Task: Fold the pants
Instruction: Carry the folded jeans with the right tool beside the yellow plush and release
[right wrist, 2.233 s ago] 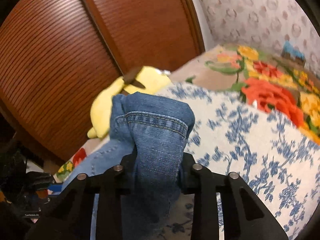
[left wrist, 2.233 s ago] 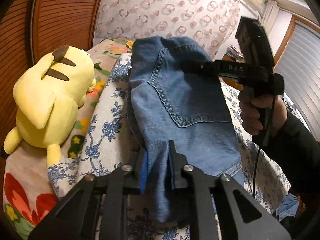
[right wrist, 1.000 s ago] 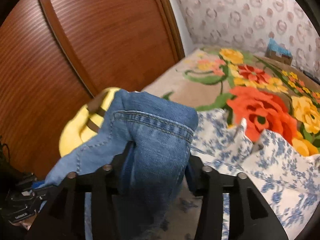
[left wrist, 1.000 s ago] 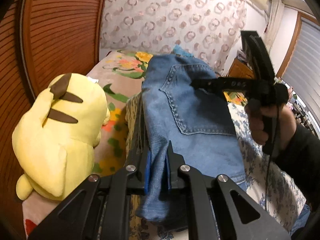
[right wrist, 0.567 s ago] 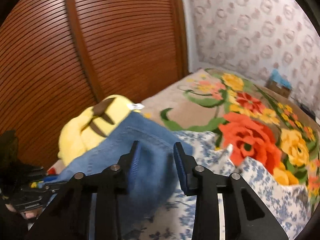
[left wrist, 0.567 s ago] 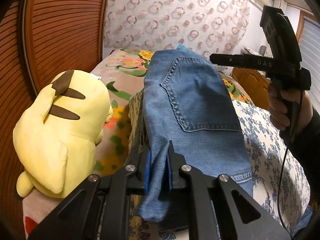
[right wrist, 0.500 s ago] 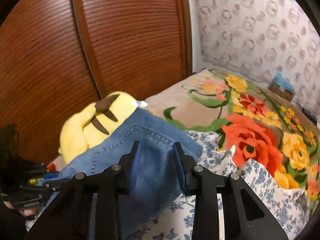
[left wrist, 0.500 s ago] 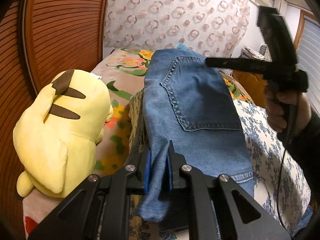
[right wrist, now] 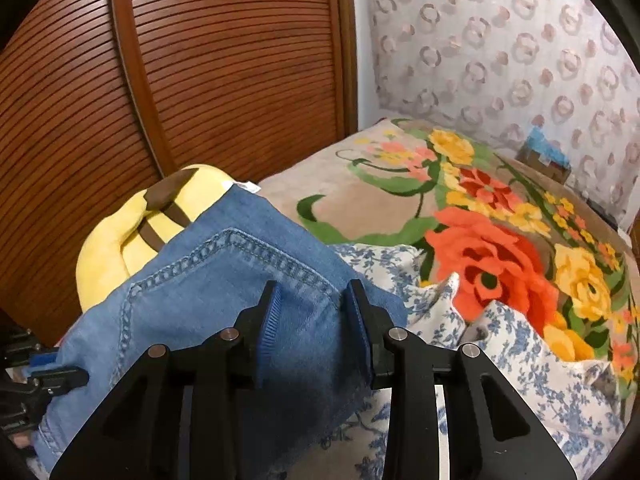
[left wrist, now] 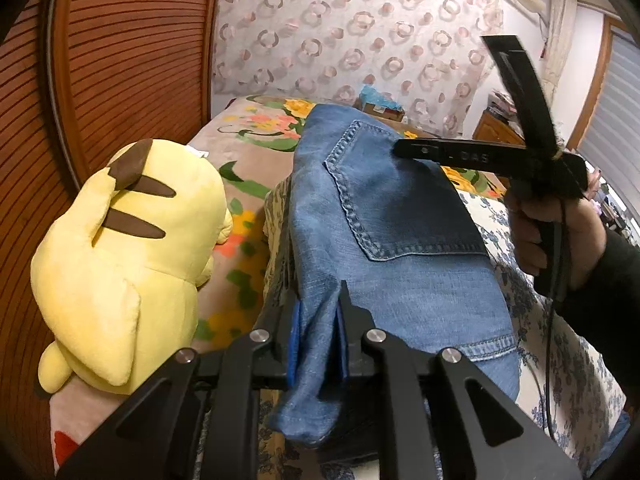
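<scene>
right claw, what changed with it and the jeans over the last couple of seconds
The right claw let go of the bunched end of the blue denim jeans; its jaws now stand apart above the flat fabric. The left claw stays clamped on the near denim fold, and the yellow plush toy has not moved.

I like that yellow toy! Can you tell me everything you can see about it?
The yellow plush toy looks soft and fuzzy, with brown stripes on its back, a small white tag and stubby feet. It lies on the flowery blanket beside the wooden slatted door, left of the folded jeans, back turned to us.
</scene>
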Motion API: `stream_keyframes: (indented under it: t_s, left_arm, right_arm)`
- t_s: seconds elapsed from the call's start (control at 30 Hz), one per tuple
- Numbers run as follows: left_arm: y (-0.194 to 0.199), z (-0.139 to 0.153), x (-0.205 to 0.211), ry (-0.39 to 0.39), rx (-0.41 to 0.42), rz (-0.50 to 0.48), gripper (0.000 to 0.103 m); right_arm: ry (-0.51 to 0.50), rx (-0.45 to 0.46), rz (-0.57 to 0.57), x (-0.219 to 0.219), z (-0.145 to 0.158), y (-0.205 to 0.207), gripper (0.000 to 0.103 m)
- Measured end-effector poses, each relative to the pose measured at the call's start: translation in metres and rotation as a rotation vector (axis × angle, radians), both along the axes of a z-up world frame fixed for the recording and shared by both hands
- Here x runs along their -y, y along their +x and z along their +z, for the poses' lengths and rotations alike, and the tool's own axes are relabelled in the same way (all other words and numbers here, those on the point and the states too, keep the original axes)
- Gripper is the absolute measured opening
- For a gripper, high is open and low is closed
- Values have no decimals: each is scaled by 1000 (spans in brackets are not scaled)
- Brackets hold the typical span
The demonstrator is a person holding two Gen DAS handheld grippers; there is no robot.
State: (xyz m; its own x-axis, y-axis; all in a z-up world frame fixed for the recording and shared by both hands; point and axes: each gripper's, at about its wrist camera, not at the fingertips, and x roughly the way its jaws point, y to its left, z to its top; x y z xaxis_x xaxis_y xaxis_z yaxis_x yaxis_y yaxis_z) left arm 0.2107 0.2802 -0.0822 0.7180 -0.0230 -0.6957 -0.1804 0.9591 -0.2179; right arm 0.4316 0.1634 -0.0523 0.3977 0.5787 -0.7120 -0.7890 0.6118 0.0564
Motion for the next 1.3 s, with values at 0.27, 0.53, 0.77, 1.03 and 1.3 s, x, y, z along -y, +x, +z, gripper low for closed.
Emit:
stream_keyframes:
  t_s: [0.27,0.53,0.77,1.03,1.3]
  left_arm:
    - [-14,22,7,63,19,23,19]
    - [-35,40,19,86,57,8,40]
    - [-55,55,38,110,83,-3,50]
    - [-78,67,59,111,115,-15,58]
    - [-104,81,101,148,168,-52,58]
  right_arm:
    - [35,-32,2,27,19,-43,32]
    - [65,-21,4,51,34,-85,32]
    - [86,-4,7,68,48,-116,32]
    - [111,11,-3,100,59,-149,34]
    - [135,42,-66,154,67,-186,39]
